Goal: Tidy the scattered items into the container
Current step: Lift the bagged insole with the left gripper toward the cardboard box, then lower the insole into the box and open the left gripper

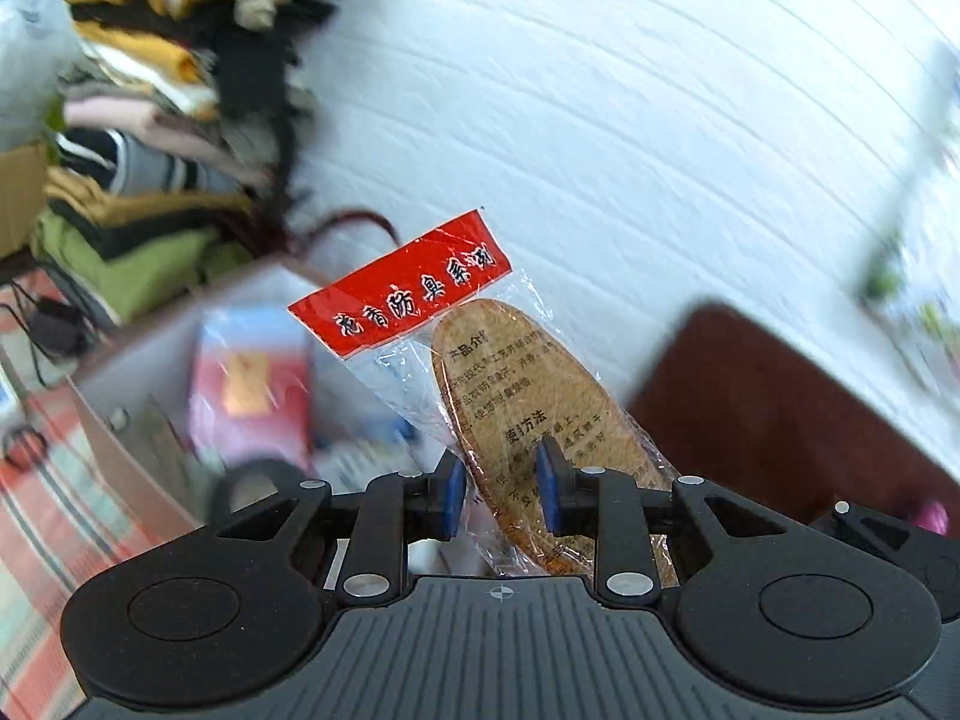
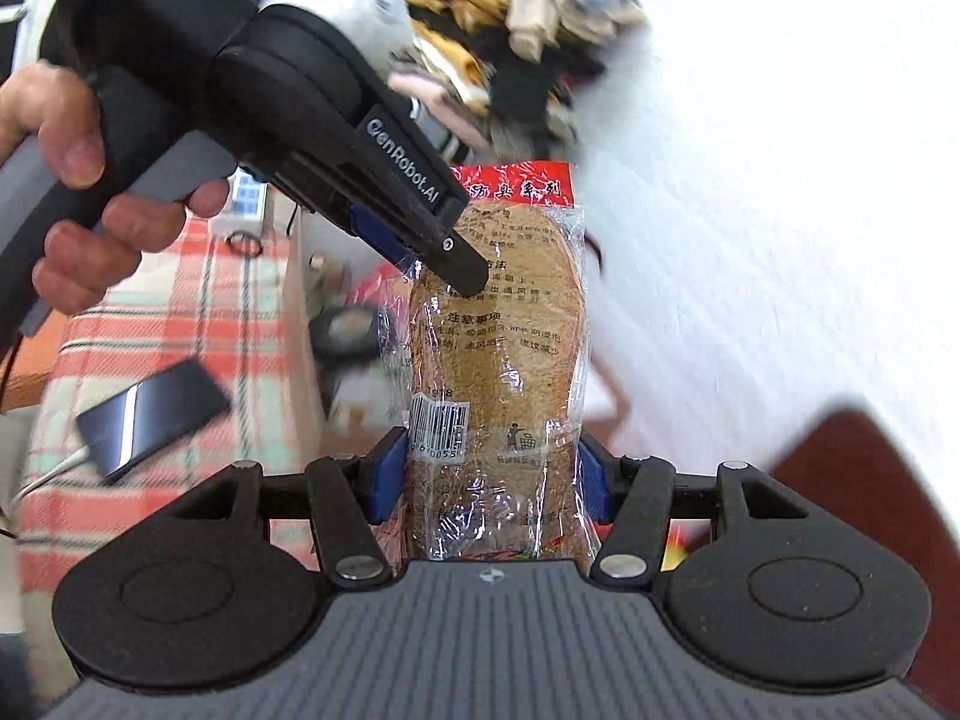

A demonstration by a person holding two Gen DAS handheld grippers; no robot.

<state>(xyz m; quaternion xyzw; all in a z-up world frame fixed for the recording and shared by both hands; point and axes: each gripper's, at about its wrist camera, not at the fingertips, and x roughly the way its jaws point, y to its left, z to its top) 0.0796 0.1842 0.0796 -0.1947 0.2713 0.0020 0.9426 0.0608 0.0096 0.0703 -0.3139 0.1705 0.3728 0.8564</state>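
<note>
Carrying the pack toward the box (image 1: pixel 120 420) on the desk (image 2: pixel 150 324) needs care. The insole pack (image 2: pixel 498 348) hangs above it, pinched by the left gripper (image 1: pixel 501 495) and the right gripper (image 2: pixel 486 474). Lower both together, release last.

Both wrist cams look forward along their tongs, close on the same bagged insole (image 1: pixel 528 414) (image 2: pixel 504 354), sharing the clothes pile (image 1: pixel 156 108) (image 2: pixel 516 54), white wall and box (image 1: pixel 144 420); right view catches left tongs (image 2: pixel 444 255).
</note>
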